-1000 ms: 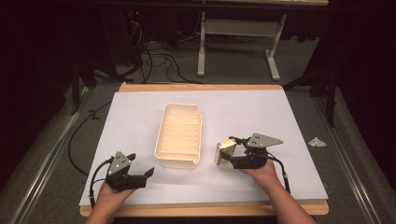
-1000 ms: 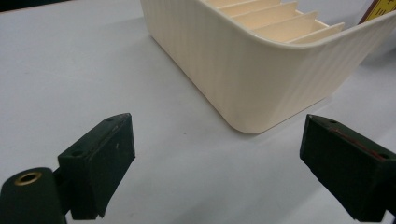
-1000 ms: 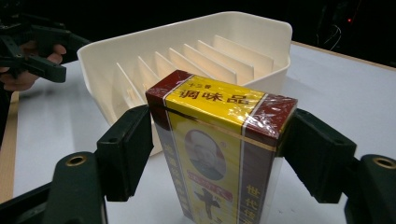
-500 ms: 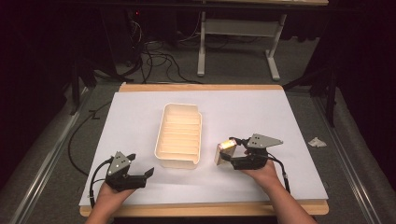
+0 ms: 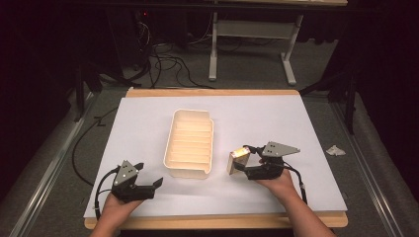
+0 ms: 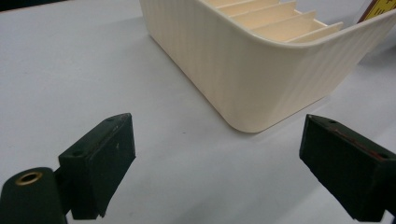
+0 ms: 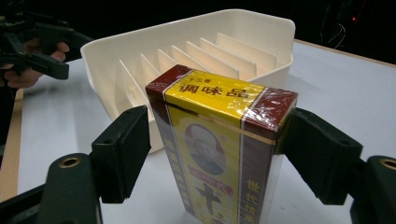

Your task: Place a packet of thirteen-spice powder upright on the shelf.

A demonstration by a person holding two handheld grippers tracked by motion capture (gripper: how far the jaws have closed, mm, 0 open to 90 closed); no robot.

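A tall seasoning box [image 7: 219, 140], yellow and dark red with printed characters, stands upright on the white sheet just right of the cream divided tray [image 5: 190, 172]. My right gripper [image 5: 240, 166] is shut on the box [image 5: 237, 159], one pad against each narrow side. In the right gripper view the tray [image 7: 107, 51] rises right behind the box. My left gripper [image 5: 150, 174] rests near the front left of the sheet, open and empty. Its jaws [image 6: 217, 158] point at the tray's near rounded corner [image 6: 261, 79], a short way off.
The tray holds several thin dividers and nothing else. White paper [image 5: 276, 123] covers a wooden tabletop whose front edge [image 5: 217, 221] lies just below both hands. A crumpled scrap [image 5: 335, 150] lies on the floor to the right. Cables and a table frame lie beyond the far edge.
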